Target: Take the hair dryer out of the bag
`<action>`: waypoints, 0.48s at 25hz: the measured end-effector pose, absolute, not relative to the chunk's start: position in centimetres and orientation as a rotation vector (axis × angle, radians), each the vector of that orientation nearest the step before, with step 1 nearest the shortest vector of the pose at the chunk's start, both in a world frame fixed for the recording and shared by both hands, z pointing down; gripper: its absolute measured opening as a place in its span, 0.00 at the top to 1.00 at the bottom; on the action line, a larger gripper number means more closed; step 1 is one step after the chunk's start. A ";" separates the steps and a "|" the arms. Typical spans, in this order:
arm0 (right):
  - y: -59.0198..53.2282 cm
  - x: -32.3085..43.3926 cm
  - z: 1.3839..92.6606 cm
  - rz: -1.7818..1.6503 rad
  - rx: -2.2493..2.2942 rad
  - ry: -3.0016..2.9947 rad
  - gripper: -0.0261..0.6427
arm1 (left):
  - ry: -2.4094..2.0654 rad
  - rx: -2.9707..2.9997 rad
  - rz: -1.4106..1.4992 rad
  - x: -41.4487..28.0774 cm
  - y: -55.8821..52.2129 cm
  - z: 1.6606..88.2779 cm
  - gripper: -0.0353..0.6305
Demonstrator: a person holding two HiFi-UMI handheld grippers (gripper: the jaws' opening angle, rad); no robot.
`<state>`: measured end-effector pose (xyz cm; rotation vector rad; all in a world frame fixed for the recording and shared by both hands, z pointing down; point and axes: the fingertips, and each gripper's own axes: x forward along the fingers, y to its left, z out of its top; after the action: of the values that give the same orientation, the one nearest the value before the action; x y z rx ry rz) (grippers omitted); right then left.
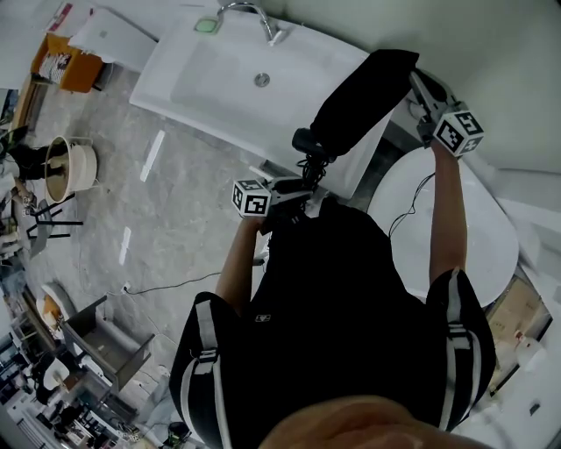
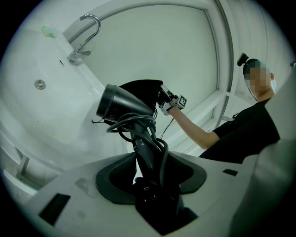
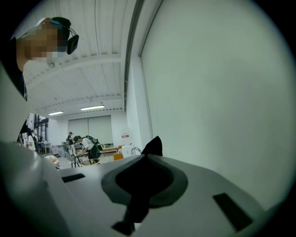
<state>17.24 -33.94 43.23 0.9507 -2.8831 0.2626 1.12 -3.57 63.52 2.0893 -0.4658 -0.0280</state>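
The left gripper (image 1: 302, 181) sits at dead centre of the head view, jaws clamped on the handle of the hair dryer (image 2: 121, 102). In the left gripper view the dryer stands up from the jaws with its black barrel tipped toward 10 o'clock. Its cord (image 2: 132, 121) is looped around the handle just under the barrel. The black bag (image 1: 364, 101) stretches from the centre out toward 1 o'clock, raised over the edge of the white sink (image 1: 219, 79). Its mouth is right against the dryer, and whether the dryer's rear end is inside it can't be told. At the bag's far end the right gripper (image 1: 423, 95) is pinched nearly shut on the fabric. In the right gripper view a black corner pokes up at 12 o'clock above the jaws. The faucet (image 1: 254, 13) sits at 12 o'clock.
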 end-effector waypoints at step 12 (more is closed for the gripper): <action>-32.2 15.7 44.2 0.231 0.936 -2.858 0.86 | -0.503 2.082 -0.047 -1.9 -3.9 63.3 0.65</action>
<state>15.68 -32.25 44.17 0.9356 -2.8580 0.2310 -1.91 -3.86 63.28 2.0815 -0.5033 -0.0473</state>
